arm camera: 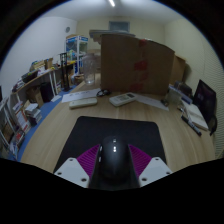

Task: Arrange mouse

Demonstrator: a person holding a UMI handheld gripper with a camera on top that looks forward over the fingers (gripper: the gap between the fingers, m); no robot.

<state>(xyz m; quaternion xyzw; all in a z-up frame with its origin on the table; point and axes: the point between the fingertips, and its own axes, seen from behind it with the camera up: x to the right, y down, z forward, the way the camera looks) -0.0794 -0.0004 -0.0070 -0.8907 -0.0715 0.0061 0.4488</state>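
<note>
A glossy black mouse (112,162) sits between my gripper's (112,166) two fingers, its body filling the gap so that both purple pads (88,158) press against its sides. The gripper is shut on the mouse and holds it just over the near edge of a black mouse mat (112,129) that lies on the wooden table (60,130). The mouse hides the near middle of the mat.
Beyond the mat lie a white keyboard (83,99) and a white device (124,99). A large cardboard box (135,63) stands at the back. A dark monitor (205,97) and clutter are on the right, shelves with clutter (25,95) on the left.
</note>
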